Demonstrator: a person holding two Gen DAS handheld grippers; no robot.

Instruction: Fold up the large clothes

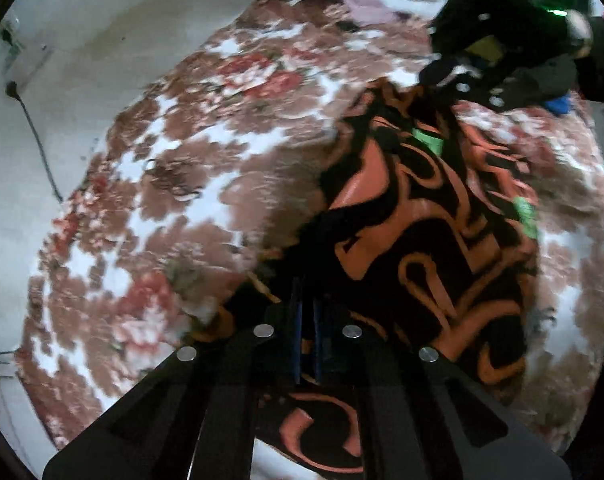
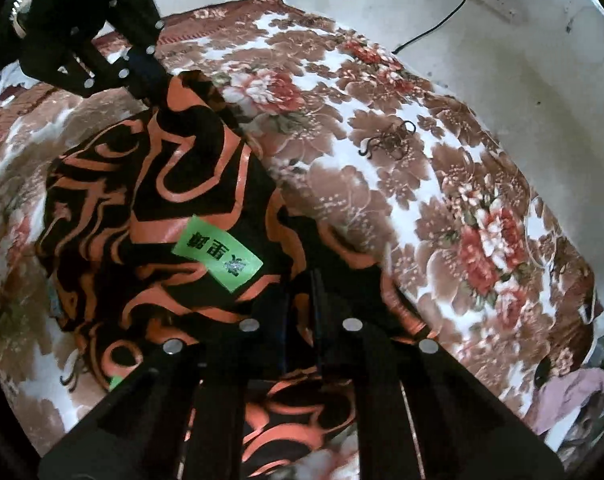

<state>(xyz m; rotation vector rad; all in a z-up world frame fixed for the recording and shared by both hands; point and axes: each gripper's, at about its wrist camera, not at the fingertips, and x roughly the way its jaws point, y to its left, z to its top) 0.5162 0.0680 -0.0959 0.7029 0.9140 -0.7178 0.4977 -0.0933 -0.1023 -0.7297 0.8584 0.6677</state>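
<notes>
A large black garment with orange swirls and green patches point(image 1: 430, 216) hangs stretched between my two grippers above a floral blanket point(image 1: 182, 168). My left gripper point(image 1: 308, 312) is shut on one edge of the garment. My right gripper point(image 2: 302, 292) is shut on the opposite edge, beside a green label point(image 2: 218, 254). Each gripper shows in the other's view: the right one at the upper right of the left wrist view point(image 1: 454, 76), the left one at the upper left of the right wrist view point(image 2: 142, 80). The garment point(image 2: 162, 184) sags between them.
The brown, white and red floral blanket point(image 2: 442, 184) covers a bed against a white wall point(image 2: 502, 52) with a socket and black cable point(image 2: 434, 28). A pile of other clothes, pink among them point(image 1: 366, 0), lies at one end of the bed.
</notes>
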